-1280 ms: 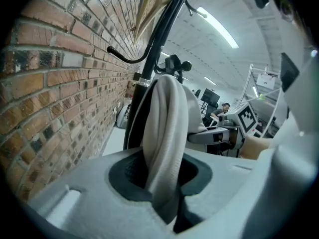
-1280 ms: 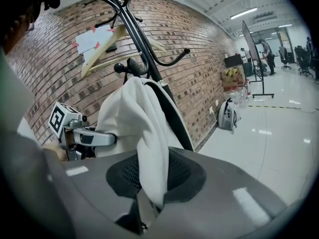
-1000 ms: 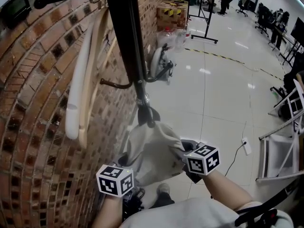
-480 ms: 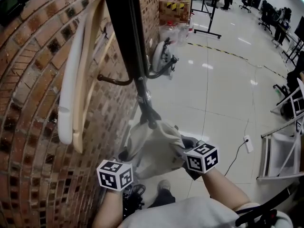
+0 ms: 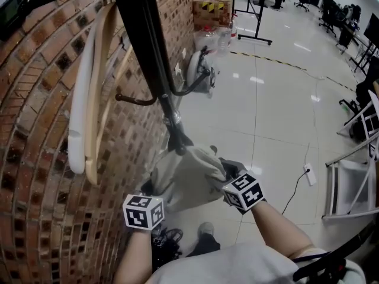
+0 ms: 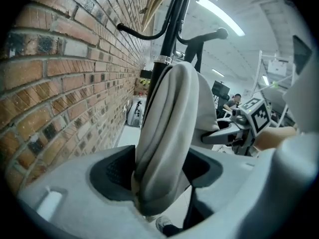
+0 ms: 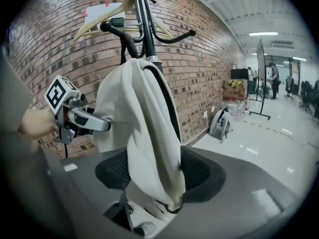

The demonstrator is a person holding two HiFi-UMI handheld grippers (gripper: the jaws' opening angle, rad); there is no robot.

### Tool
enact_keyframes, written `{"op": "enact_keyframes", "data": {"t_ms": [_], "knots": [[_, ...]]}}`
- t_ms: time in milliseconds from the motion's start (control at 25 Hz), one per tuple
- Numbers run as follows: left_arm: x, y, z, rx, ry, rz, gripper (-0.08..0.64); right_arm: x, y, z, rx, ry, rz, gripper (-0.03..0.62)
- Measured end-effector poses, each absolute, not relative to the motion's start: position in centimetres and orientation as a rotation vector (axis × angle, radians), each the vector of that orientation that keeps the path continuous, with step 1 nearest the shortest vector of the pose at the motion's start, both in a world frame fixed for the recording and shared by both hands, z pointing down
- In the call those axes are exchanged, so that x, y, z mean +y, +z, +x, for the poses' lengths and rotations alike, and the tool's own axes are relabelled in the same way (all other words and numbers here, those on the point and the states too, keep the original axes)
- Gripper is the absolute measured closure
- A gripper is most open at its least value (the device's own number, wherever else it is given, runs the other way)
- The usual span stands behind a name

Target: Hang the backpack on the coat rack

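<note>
Head view: a cream backpack [image 5: 190, 179] hangs from a hook on the black coat rack [image 5: 141, 40], beside a brick wall [image 5: 35, 158]. The left gripper [image 5: 148, 199] and right gripper [image 5: 228, 170] flank it. Each gripper's jaws are opening, with a fold of backpack fabric loose between them.

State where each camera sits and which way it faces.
Head view: on the head, steeply down at backpack on coat rack; forearms, left tool, right tool show.
Left gripper view: on left tool, along the brick wall; right tool shows.
Right gripper view: on right tool, toward the brick wall; left tool shows.
Both gripper views share backpack fabric between their opening jaws.
</note>
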State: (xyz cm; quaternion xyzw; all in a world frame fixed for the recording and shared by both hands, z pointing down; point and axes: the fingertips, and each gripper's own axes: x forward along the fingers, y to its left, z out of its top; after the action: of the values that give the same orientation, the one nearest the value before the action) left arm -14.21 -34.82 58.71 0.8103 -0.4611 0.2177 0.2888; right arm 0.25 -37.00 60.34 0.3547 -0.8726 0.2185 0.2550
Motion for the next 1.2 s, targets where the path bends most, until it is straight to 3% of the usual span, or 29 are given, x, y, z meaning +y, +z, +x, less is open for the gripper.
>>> {"op": "enact_keyframes", "data": {"t_ms": [80,280,360,440,560,920,1200], "knots": [[-34.1,58.7,-14.8,-1.241,0.571,2.153,0.278,-36.3,60.2,0.7,-2.384,0.683,0.983,0.297],[-31.5,57.0,-16.0,-1.222,0.421,2.11,0.277,-33.6,57.8,2.4,-2.437,0.786,1.005,0.273],[-29.8,55.9,-15.5,-1.209,0.41,2.115,0.278,-31.5,55.9,2.6,-2.472,0.794,0.969,0.308],[-27.7,54.4,-14.2,-1.172,0.377,2.141,0.314,-28.7,54.1,2.4,-2.499,0.757,0.905,0.416],[-24.1,51.3,-11.2,-1.098,0.287,2.216,0.543,-23.5,51.7,2.4,-2.532,0.705,0.83,0.592],[-4.6,44.0,-1.5,-0.97,0.349,2.455,0.558,-3.6,45.3,1.8,-2.692,0.636,0.641,0.592],[4.2,42.4,-1.7,-1.02,0.328,2.411,0.56,5.0,43.7,1.1,-2.734,0.618,0.573,0.592]]}}
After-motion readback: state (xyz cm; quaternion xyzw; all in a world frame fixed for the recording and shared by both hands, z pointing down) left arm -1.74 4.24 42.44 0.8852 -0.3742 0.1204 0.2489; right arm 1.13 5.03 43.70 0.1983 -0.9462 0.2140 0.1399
